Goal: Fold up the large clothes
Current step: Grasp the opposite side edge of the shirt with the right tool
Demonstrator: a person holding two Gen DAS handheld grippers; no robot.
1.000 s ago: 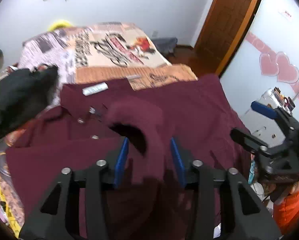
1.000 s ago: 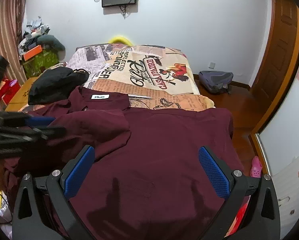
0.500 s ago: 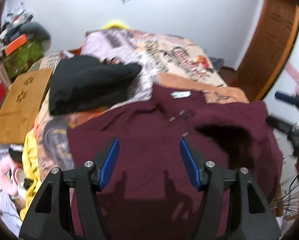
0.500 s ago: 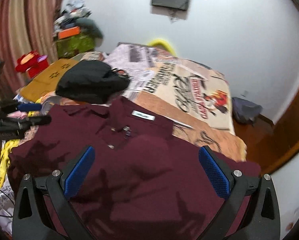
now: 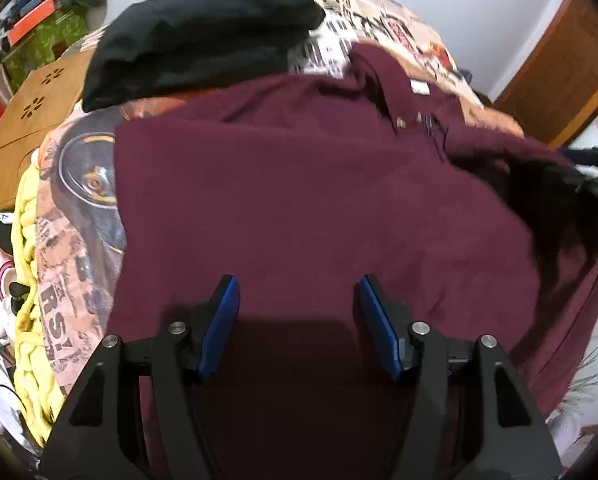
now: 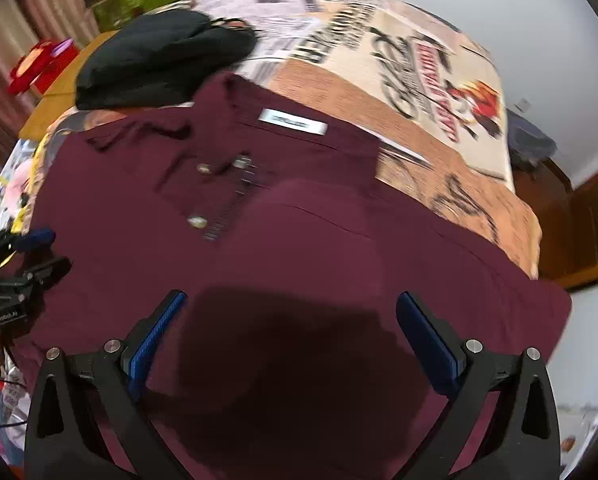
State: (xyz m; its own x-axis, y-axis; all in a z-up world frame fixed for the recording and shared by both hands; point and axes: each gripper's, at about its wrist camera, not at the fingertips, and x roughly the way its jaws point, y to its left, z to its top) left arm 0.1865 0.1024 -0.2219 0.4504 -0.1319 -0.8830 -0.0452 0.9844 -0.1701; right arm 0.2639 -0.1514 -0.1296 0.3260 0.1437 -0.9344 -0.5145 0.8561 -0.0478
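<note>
Both grippers apparently empty above shirt (image 5: 299, 200)

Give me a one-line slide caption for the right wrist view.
Open right gripper hovers over a maroon shirt spread on the bed, collar label up, black garment beyond.

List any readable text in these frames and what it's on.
"RS!": bedspread print, left edge.
"SenRobot.AI" (roughly, tiny): sticker on the left claw.
Collar label on the maroon shirt: blurred, unreadable.
Large black and red lettering on the bedspread: motion-blurred, not readable now.
</note>
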